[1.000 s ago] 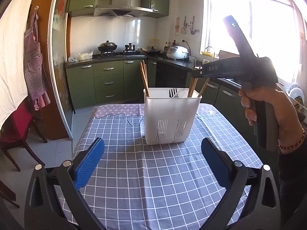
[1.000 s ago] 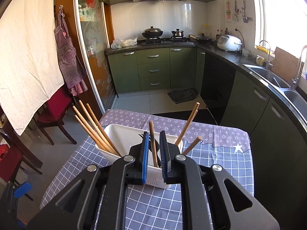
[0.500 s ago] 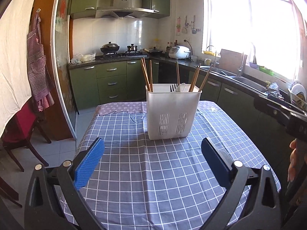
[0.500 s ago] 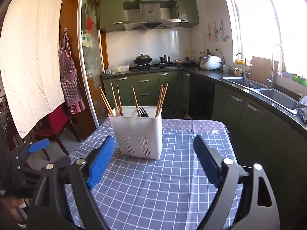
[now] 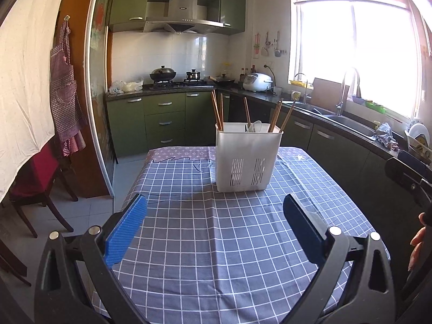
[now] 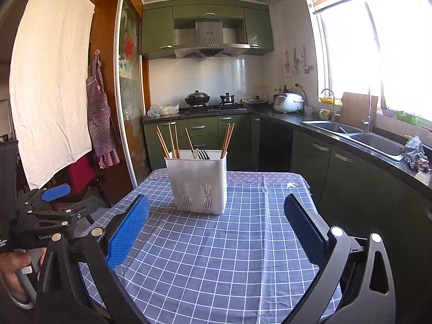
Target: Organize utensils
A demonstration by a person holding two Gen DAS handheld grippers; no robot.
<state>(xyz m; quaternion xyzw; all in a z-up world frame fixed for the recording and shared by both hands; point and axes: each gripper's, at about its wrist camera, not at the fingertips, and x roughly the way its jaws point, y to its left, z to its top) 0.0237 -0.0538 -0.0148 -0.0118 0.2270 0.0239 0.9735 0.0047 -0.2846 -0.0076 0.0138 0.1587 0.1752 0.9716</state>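
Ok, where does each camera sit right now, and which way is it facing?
Left wrist: on the left gripper, low over the table, facing the caddy and stove; jaws wide, right gripper's body and fingers at right edge.
Right wrist: on the right gripper, facing the caddy from its right; jaws wide, left gripper at left edge.
Shared: caddy, chopsticks, checked table, stove.

Can't see the lower ends of the chopsticks, they're buried inside the caddy, same with the fork handle. Dividers inside aren't readable either. The worktop runs off the bottom edge, and the right claw is cropped at the left view's edge.
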